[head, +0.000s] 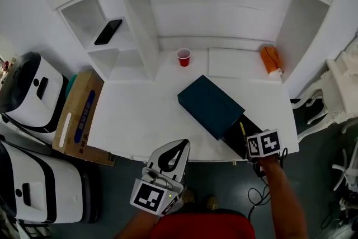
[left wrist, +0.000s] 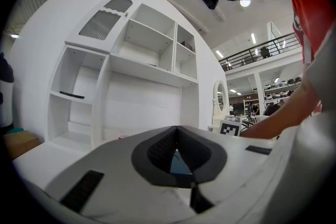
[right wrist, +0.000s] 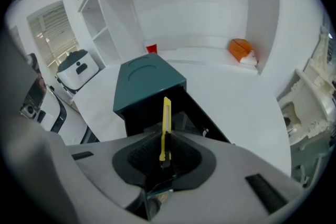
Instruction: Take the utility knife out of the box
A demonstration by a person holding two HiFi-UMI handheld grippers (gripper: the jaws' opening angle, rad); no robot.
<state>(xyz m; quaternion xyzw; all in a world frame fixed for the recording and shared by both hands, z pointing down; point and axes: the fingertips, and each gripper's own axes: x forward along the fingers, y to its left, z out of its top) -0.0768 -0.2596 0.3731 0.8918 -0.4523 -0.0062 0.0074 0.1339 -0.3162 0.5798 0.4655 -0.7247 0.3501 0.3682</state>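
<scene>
A dark teal box lies at an angle on the white table, with its black inner tray slid out toward the front right edge. My right gripper hangs over that tray, pointing steeply down. In the right gripper view it is shut on the yellow utility knife, which sticks up out of the jaws just above the tray, in front of the box. A little yellow of the knife shows in the head view. My left gripper stays off the table's front edge, level, shut and empty.
A red cup and an orange object stand at the back of the table. A phone lies on a left shelf. A cardboard box and white machines stand to the left, and a white chair to the right.
</scene>
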